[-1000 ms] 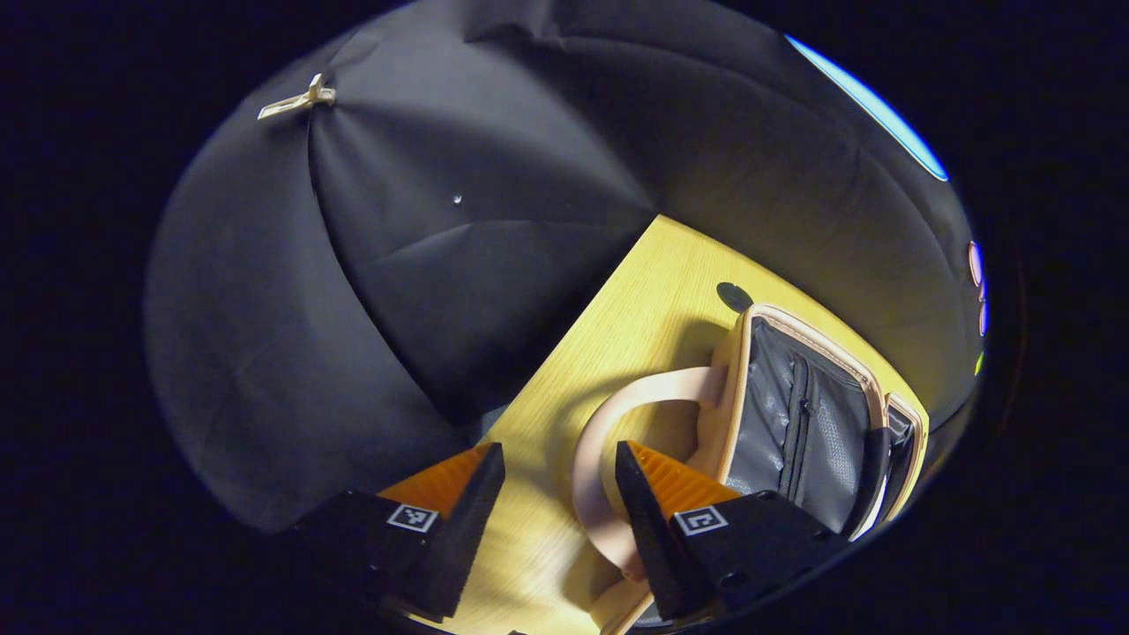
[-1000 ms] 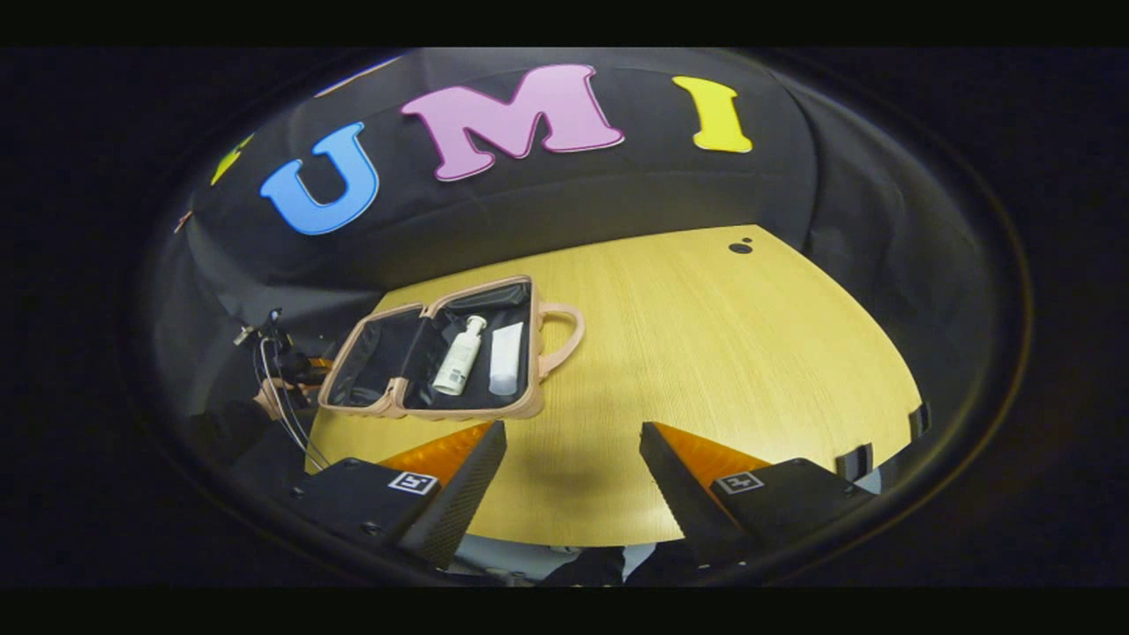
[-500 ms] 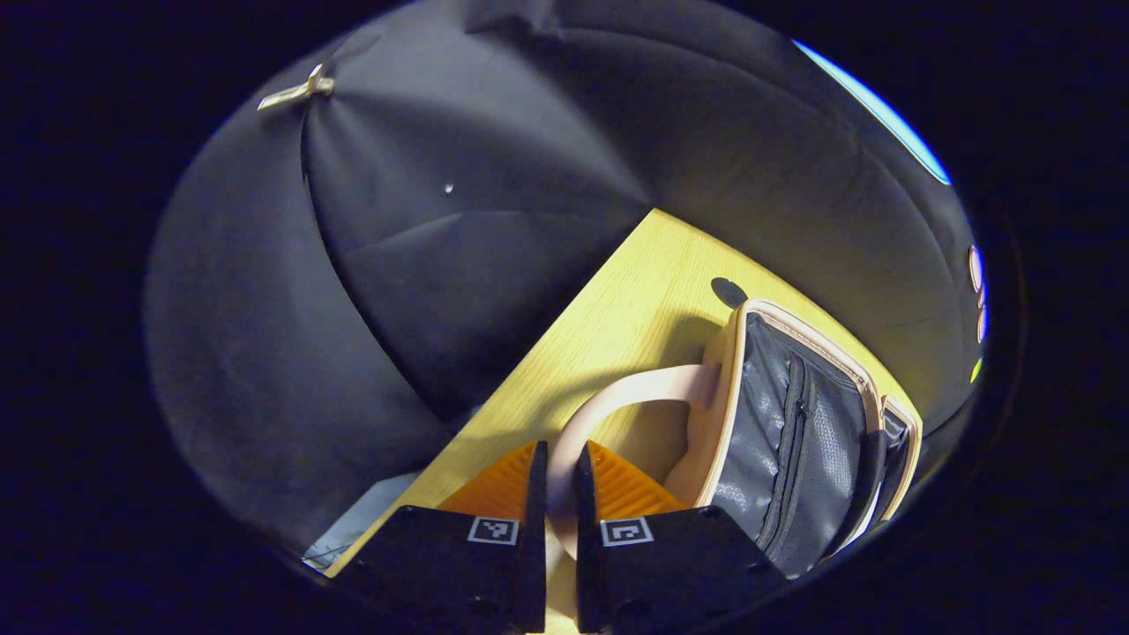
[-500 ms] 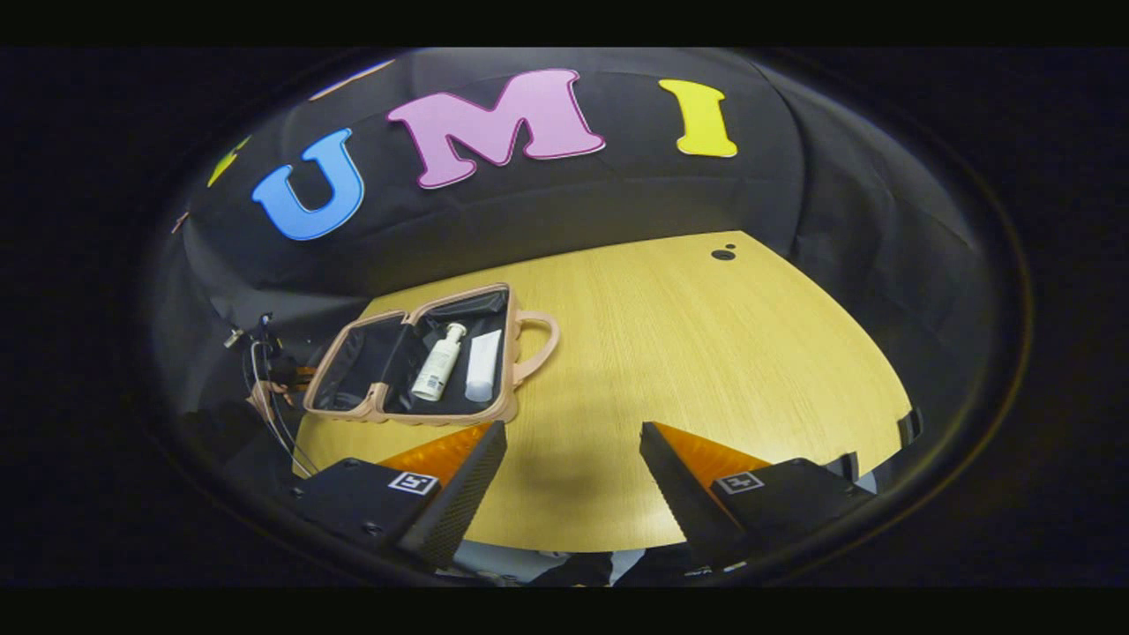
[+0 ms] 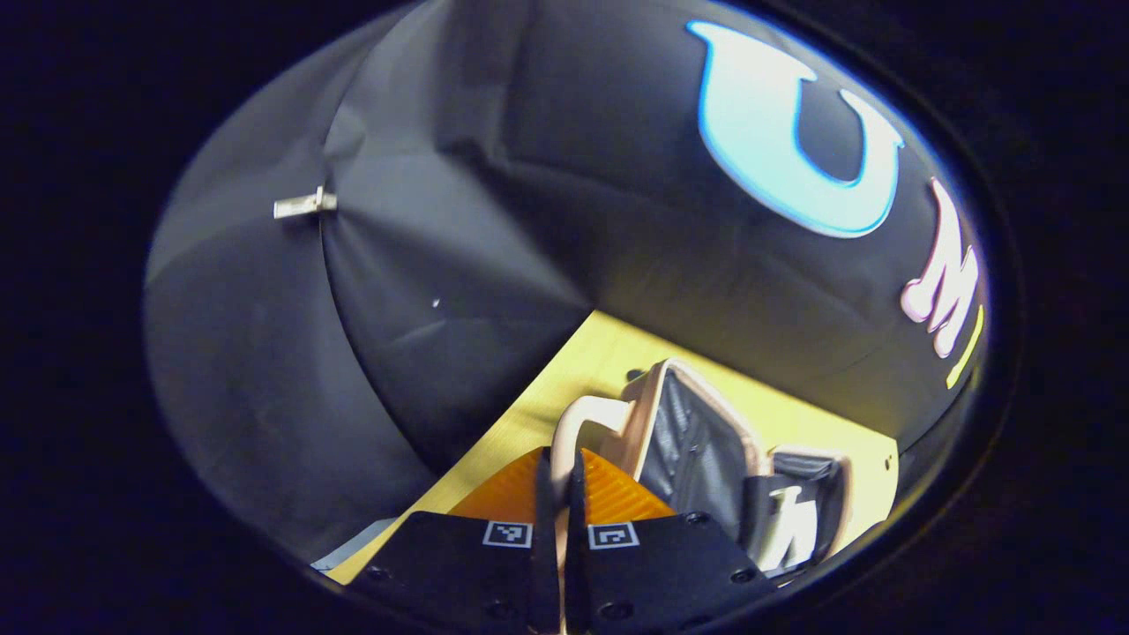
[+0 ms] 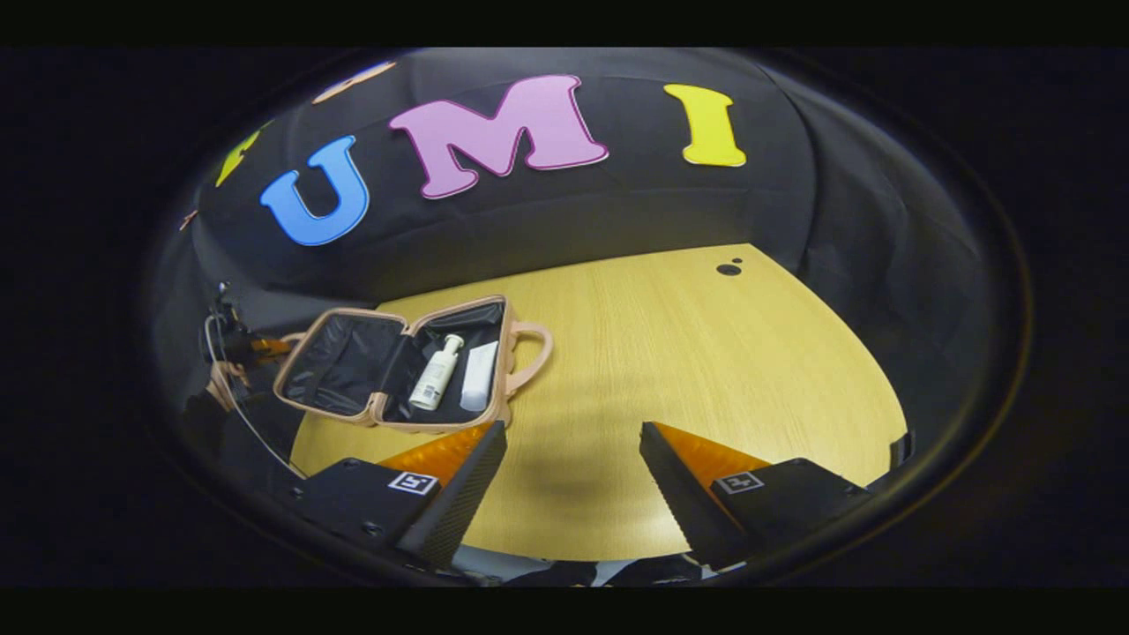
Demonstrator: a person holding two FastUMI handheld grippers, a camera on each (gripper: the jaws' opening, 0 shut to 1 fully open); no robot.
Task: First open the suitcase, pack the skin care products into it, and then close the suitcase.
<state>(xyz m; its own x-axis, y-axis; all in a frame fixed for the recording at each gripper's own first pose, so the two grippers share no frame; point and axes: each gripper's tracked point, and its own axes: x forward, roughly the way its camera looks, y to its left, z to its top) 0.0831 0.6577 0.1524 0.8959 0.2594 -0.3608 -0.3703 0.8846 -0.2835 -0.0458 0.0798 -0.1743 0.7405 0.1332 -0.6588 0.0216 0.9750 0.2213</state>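
A pink suitcase [image 6: 414, 425] lies open at the table's left, dark lining up. In its right half rest a white pump bottle [image 6: 436, 373] and a white tube [image 6: 479, 377]. My left gripper [image 5: 558, 467] is shut on the pink handle [image 5: 582, 414] of the lid half [image 5: 697, 450], which is tilted up off the table. The same bottle [image 5: 798, 529] shows beyond the lid. From the right gripper view, the left gripper [image 6: 256, 347] and a hand [image 6: 220, 384] sit at the case's left end. My right gripper [image 6: 573, 441] hangs open above the table's front, holding nothing.
The wooden table [image 6: 706, 370] stretches right of the case, with a small dark hole [image 6: 728, 269] near its back edge. A second pink handle [image 6: 532, 353] sticks out from the case's right side. Black cloth walls close the booth behind and to the left.
The left gripper went from open to shut on the lid's handle, then lifted it, tipping the lid half upward. The right gripper has hardly moved.
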